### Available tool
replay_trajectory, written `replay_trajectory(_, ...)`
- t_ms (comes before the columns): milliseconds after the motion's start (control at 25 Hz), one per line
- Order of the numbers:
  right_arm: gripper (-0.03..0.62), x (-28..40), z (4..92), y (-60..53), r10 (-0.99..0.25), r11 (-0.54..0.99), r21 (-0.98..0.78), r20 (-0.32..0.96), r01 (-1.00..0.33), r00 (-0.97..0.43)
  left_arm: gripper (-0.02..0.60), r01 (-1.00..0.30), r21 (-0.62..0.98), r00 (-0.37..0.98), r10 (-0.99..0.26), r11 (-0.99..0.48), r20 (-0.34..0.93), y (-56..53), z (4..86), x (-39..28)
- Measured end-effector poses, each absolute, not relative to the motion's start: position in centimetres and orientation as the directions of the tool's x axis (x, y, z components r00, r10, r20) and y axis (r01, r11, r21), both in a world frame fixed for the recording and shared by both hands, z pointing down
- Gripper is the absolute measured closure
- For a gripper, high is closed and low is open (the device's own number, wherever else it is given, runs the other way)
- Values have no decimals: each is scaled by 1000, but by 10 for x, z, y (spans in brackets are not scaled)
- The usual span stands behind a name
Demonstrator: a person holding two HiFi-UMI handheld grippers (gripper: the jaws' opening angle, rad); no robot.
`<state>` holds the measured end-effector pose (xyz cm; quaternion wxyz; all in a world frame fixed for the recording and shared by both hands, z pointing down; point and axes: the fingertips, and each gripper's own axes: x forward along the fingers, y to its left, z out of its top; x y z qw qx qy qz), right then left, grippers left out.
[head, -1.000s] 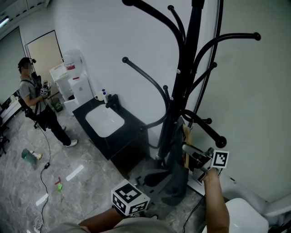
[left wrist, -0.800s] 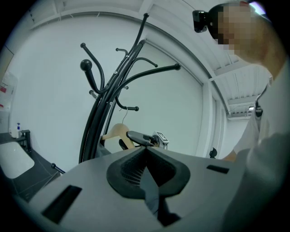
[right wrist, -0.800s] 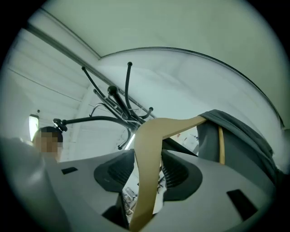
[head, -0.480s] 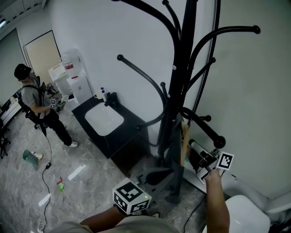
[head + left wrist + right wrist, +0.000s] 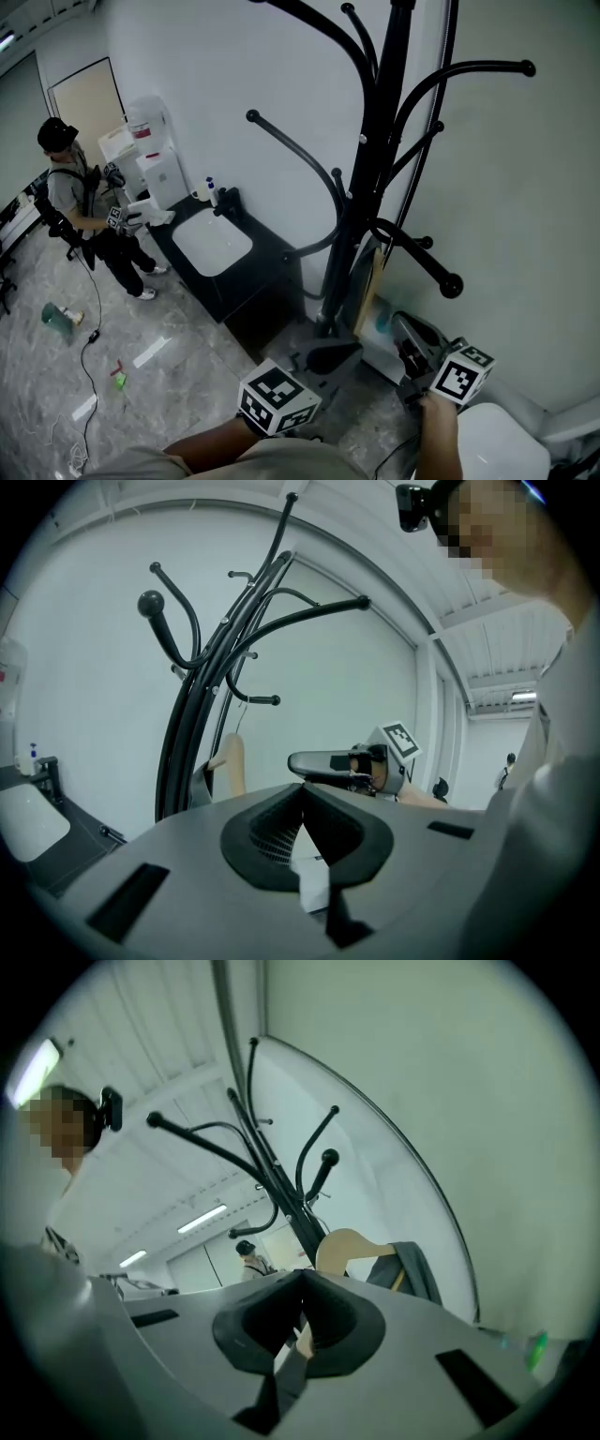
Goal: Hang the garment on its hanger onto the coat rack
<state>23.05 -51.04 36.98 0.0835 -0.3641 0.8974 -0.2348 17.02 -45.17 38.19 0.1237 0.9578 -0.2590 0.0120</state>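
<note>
The black coat rack [image 5: 375, 159] rises in front of me against the white wall. A grey garment [image 5: 354, 281] on a wooden hanger [image 5: 376, 281] hangs from one of its low arms, close to the pole. The hanger [image 5: 230, 764] and garment [image 5: 412, 1269] also show in both gripper views. My right gripper [image 5: 401, 323] is shut and empty, a little right of and below the garment, apart from it. My left gripper [image 5: 336, 354] sits low in front of the rack's foot, its marker cube [image 5: 277, 401] near my body. Its jaws are shut on nothing.
A black cabinet [image 5: 253, 291] with a white sink [image 5: 214, 246] stands left of the rack. Farther left is a white water dispenser [image 5: 155, 173], where a person [image 5: 80, 211] stands. A white rounded object [image 5: 497, 445] lies at the lower right. Small litter [image 5: 56, 317] dots the marble floor.
My right gripper has let go of the hanger, pulled back and down towards me, and shut. The garment stays on the rack. The person in the background has stepped towards the dispenser.
</note>
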Motion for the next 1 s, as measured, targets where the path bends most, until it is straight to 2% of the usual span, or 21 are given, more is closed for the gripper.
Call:
replay_trajectory(160, 579, 224, 373, -496, -727, 613, -396, 56, -683, -685, 575, -498, 221, 867, -491, -839, 88, -449, 381, 171)
replay_trajectory(1000, 579, 205, 369, -486, -720, 623, -391, 52, -678, -692, 575, -516, 214, 856, -511, -830, 81, -435, 376, 150)
